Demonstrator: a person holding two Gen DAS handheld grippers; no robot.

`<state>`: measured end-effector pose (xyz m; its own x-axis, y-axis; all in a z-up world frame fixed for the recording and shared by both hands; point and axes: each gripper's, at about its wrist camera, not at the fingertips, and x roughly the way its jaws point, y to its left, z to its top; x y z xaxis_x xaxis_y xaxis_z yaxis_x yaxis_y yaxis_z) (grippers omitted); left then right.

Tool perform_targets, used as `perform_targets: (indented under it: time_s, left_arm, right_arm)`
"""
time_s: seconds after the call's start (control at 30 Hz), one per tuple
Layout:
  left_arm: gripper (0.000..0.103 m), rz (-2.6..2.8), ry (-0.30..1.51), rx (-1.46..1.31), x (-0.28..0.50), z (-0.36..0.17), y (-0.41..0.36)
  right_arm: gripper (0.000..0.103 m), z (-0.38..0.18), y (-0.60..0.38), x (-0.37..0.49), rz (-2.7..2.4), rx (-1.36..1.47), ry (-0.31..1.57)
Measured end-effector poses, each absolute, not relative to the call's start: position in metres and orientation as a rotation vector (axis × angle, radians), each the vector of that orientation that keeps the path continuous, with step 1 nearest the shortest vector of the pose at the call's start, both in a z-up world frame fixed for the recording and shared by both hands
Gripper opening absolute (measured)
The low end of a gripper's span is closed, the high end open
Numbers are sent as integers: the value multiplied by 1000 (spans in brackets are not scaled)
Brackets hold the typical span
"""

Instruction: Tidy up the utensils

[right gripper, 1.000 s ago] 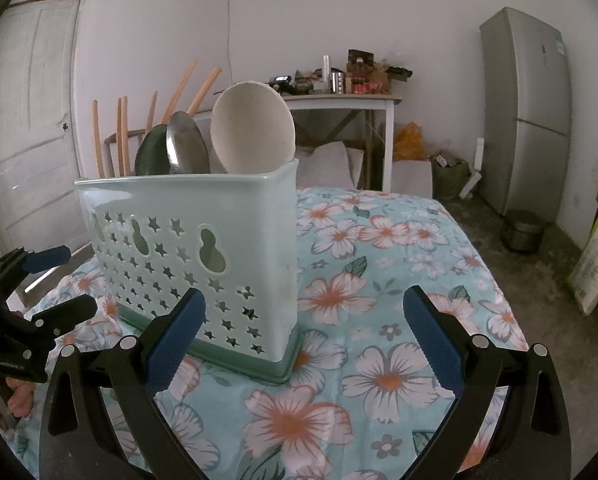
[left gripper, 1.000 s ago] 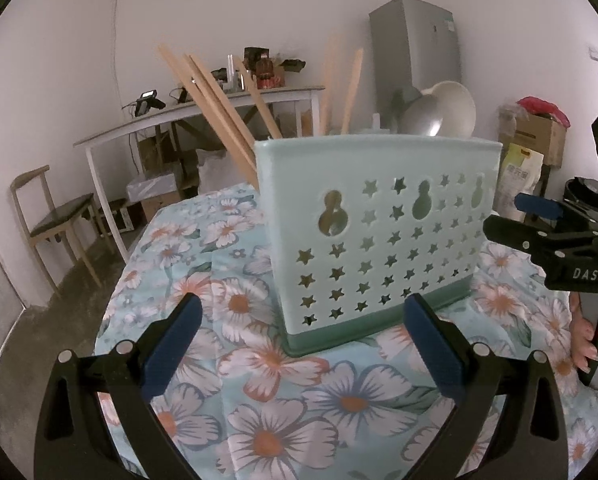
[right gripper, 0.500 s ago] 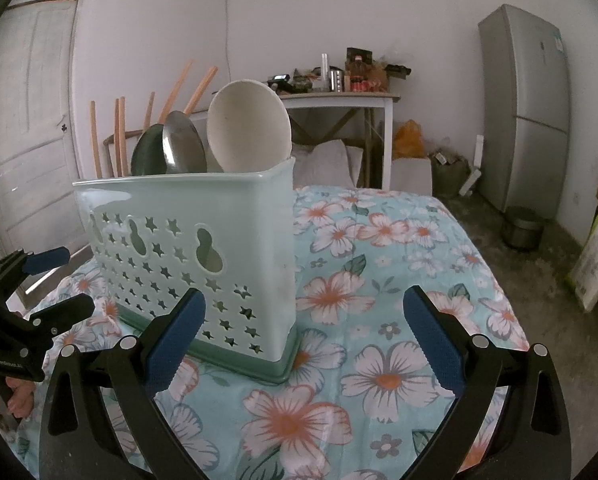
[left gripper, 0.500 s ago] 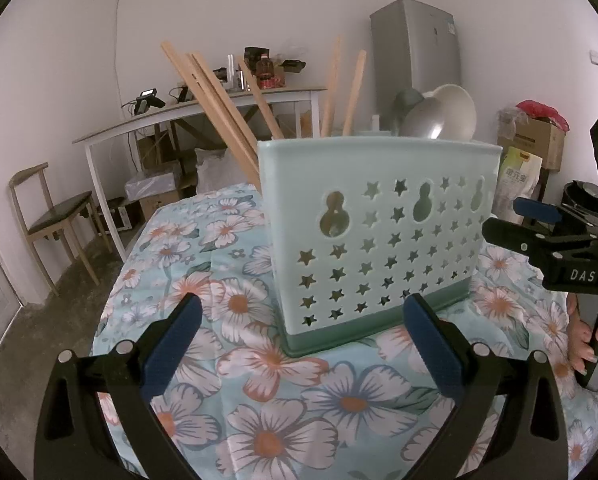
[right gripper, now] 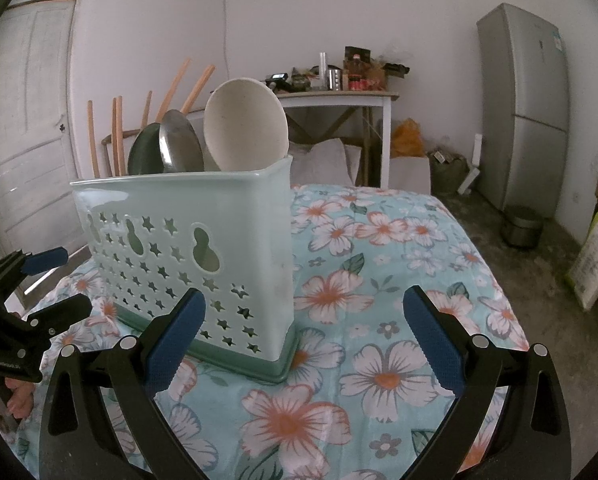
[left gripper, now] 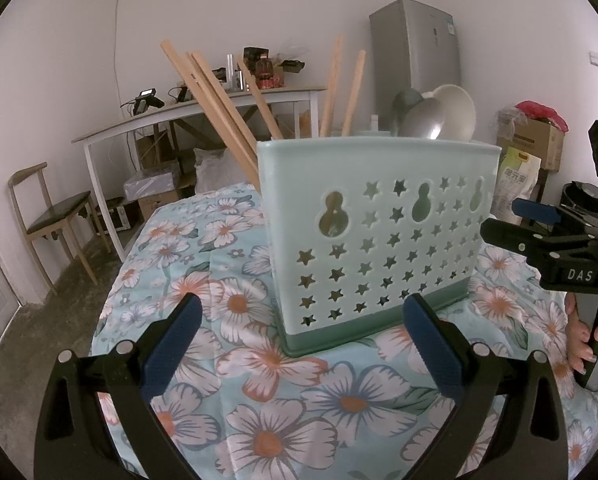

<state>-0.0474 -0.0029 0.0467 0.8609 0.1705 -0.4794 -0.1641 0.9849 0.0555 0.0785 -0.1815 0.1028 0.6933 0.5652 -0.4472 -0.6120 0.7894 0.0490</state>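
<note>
Round table under a pale-blue floral cloth [left gripper: 259,432]; nothing loose on it that either camera shows.

Mint-green plastic utensil caddy with star cut-outs [left gripper: 379,232] stands upright near the table's middle, just ahead of both tools.

Inside it, at one end: tan wooden chopsticks [left gripper: 215,96], leaning. At the other end: cream plastic spoon bowl [right gripper: 245,126], steel spoon [right gripper: 179,146], dark green spoon [right gripper: 145,156], all bowl-up.

Left gripper [left gripper: 299,332]: blue pads spread wide, empty, facing the caddy's long wall. Right gripper [right gripper: 303,328]: likewise spread, empty, at the caddy's corner.

Step, as I judge it: sorting looks finished or nearly so (the far side of the table is hidden behind the caddy, so possibly a stray remains). Next move calls for a check there, otherwise drawing both tools clear without knocking the caddy.
</note>
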Motion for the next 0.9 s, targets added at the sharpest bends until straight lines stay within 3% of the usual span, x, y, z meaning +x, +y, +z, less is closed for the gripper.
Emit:
perform_targets:
  time_s: [0.9]
  left_arm:
    - [99, 171, 509, 9, -47, 45, -1]
  right_arm:
    - [95, 103, -182, 79, 660, -107, 463]
